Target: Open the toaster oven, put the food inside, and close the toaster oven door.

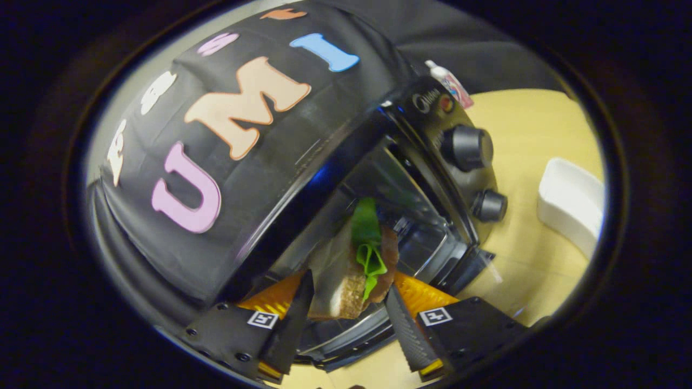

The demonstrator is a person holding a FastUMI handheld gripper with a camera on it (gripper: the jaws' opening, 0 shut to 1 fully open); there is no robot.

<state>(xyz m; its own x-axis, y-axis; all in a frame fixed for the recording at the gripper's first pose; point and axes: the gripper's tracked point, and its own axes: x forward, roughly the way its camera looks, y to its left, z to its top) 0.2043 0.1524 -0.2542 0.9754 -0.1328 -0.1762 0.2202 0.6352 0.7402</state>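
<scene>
A sandwich with brown bread, green lettuce and a reddish slice stands between my two fingers, and my gripper is shut on it. Right beyond it is the black toaster oven, seen strongly tilted. Its open front shows a shiny metal cavity, and the sandwich hangs at that opening. The oven's two round knobs sit on its control panel to the right of the cavity. The lowered glass door lies under the fingers.
The oven stands on a light wooden table. A white rectangular dish lies on the table to the right of the oven. A small white and red packet shows behind the oven's top corner.
</scene>
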